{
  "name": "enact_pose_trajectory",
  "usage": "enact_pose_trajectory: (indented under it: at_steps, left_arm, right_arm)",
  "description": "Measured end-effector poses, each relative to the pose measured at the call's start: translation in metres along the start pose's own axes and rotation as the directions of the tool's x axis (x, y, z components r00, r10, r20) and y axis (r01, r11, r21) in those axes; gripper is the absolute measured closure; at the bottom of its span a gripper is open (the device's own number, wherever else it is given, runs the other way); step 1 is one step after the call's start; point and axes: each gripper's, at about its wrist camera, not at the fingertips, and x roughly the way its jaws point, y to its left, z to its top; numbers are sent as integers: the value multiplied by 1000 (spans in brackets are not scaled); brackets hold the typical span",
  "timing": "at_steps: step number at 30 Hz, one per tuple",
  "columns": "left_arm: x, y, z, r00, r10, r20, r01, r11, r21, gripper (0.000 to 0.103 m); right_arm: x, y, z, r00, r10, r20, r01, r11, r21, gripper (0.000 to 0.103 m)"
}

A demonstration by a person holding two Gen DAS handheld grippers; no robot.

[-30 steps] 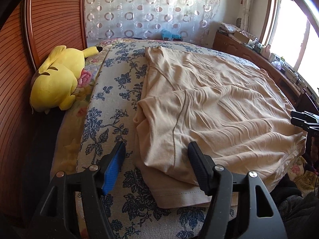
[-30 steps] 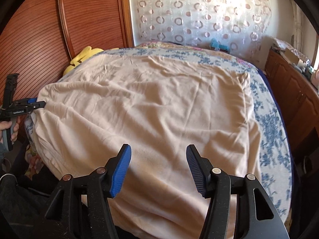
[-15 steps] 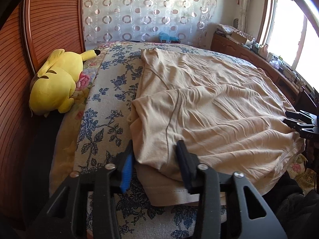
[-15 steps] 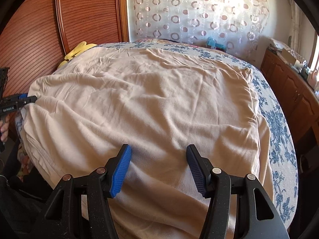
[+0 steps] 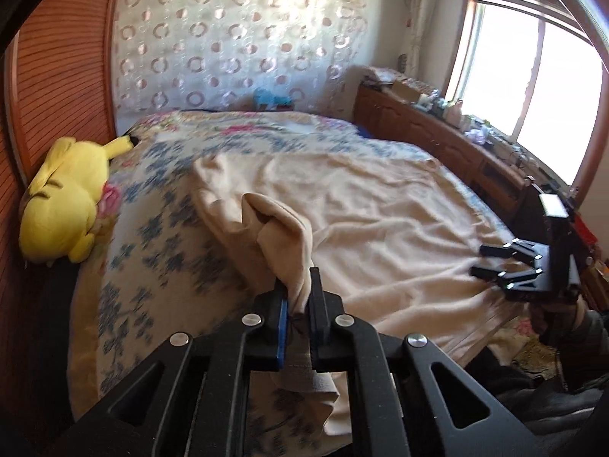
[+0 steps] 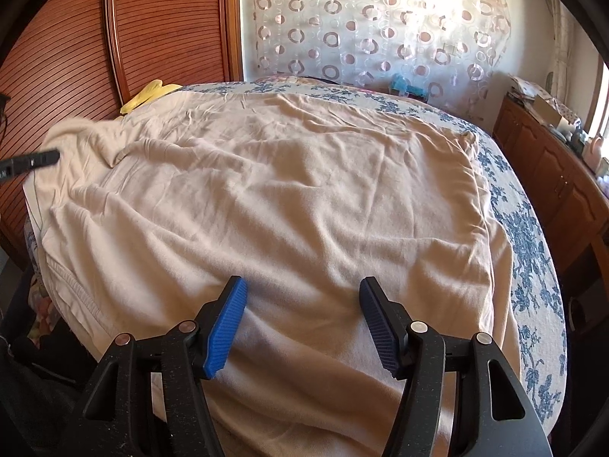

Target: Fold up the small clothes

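Between my left fingers: left gripper has just been closing and now pinches a bunched corner of the beige shirt, which stands up from the bed in a peak. I judge I hold it by the corner so the side can be carried over for a fold.
Under my right tool: right gripper hangs spread over the near part of the shirt with nothing between its fingers; I take it as waiting to grab the hem or pin the cloth.
Shirt: it lies wrinkled across most of the bed, its near hem hanging over the edge.
Left side: 1 yellow plush toy sits beside the wooden headboard, near the shirt's edge but apart from it.
Right side: a low wooden cabinet with small clutter runs along the bed under the window.
Far end: a dotted curtain.
In the way: only the wrinkles; nothing lies on the shirt.
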Motion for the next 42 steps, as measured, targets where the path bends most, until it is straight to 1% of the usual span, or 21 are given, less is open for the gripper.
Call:
enact_pose_trajectory:
  at_steps: [4,9,13,18,22,24,28,30,33,35,36,37,38,39,40,41,42]
  left_arm:
    - [10,-34,29,996,-83,15,82,995,60,94]
    - [28,-87,62,984,-179,20,174,973,154,94]
    - [41,-131,81,969,-246,12,237,945,223,94]
    - [54,-174,96,952,-305,-14,298,915,273,94]
    - [60,-210,108,935,-354,-36,347,885,311,94]
    - [59,-231,111,923,-382,-52,376,865,332,94]
    - [63,-257,111,908,-411,-87,414,840,350,94]
    - [69,-266,107,908,-404,-113,417,836,356,94]
    - [81,-272,96,914,-372,-164,406,831,381,94]
    - [87,-269,93,918,-354,-177,396,826,401,89]
    - [87,-266,92,920,-349,-180,393,827,403,80]
    - [87,-264,92,921,-345,-180,389,829,402,66]
    - [86,-257,92,923,-341,-177,384,833,399,57]
    - [86,-251,92,923,-339,-180,384,834,396,56]
    - [86,-250,91,923,-336,-185,383,835,394,49]
    - [85,-242,90,927,-323,-190,373,843,388,37]
    - [85,-235,89,933,-310,-183,358,852,382,33]
  right_arm:
    - [-14,-11,-4,1000,9,18,-9,1000,19,39]
    - [-39,-34,-11,999,-30,45,27,998,54,39]
    - [-62,-57,-22,996,-72,61,66,993,97,39]
    - [-90,-87,-37,990,-118,78,104,982,157,39]
    - [-107,-104,-47,985,-144,92,123,972,199,39]
    - [-114,-111,-53,983,-156,97,132,967,220,39]
    - [-123,-118,-59,980,-172,100,143,958,249,39]
    - [-126,-116,-62,980,-174,99,143,956,257,39]
    - [-127,-115,-65,980,-172,97,142,954,263,39]
    - [-128,-112,-66,981,-172,95,142,954,262,39]
    - [-127,-112,-62,981,-171,94,141,955,262,39]
    - [-127,-112,-62,981,-169,93,140,955,262,39]
    - [-127,-112,-60,981,-168,93,138,955,261,39]
    - [-127,-112,-60,982,-166,95,136,956,261,39]
    - [-123,-115,-58,982,-162,96,133,956,260,39]
    - [-123,-115,-57,982,-159,97,130,957,259,39]
    - [-122,-115,-56,983,-156,99,126,958,257,39]
